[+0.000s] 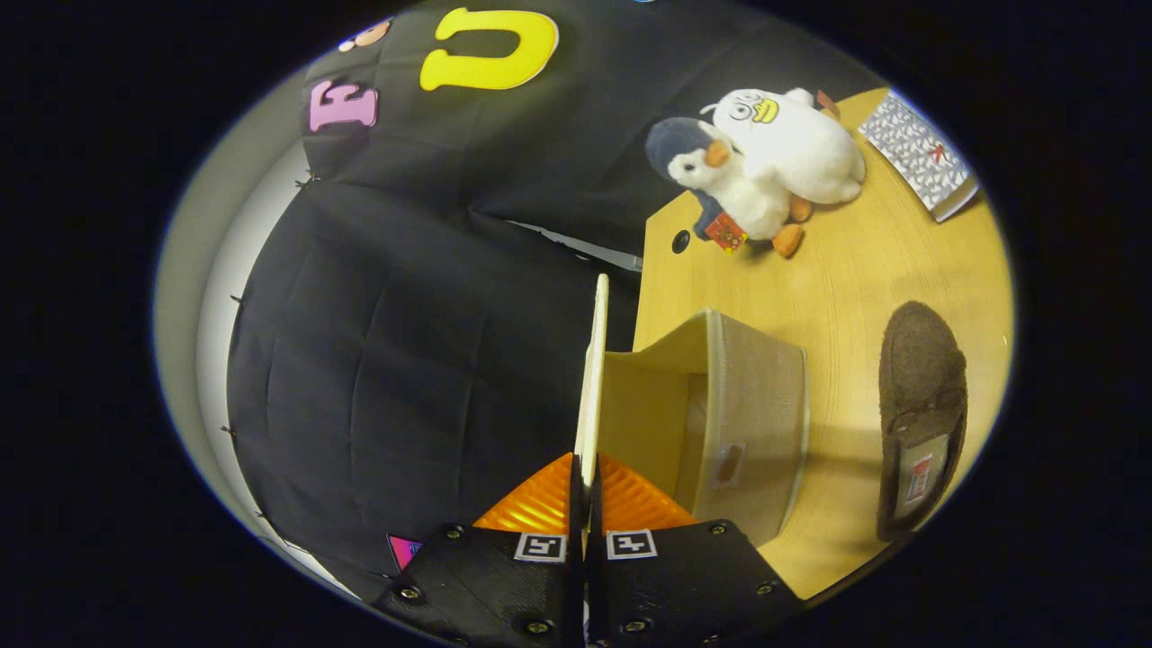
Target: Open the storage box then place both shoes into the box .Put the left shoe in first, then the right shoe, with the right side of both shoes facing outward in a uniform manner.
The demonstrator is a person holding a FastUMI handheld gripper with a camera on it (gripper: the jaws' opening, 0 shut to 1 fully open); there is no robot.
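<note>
Pinching lid (591, 378) edge-on in closed gripper (585, 504), swinging above storage box (756, 423); thin grip risking slip, dropping shut beside shoe (922, 414).

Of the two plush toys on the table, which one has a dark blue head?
The penguin, on the side nearer the table's edge. The plush duck leaning on it is all white. The gripper is shut on the box lid.

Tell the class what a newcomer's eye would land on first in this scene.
First, the thin lid of the storage box, standing on edge and pinched by the shut gripper. Next, two plush toys, a penguin and a white duck, huddled beyond the box on the wooden table. A brown shoe lies beside the box.
</note>
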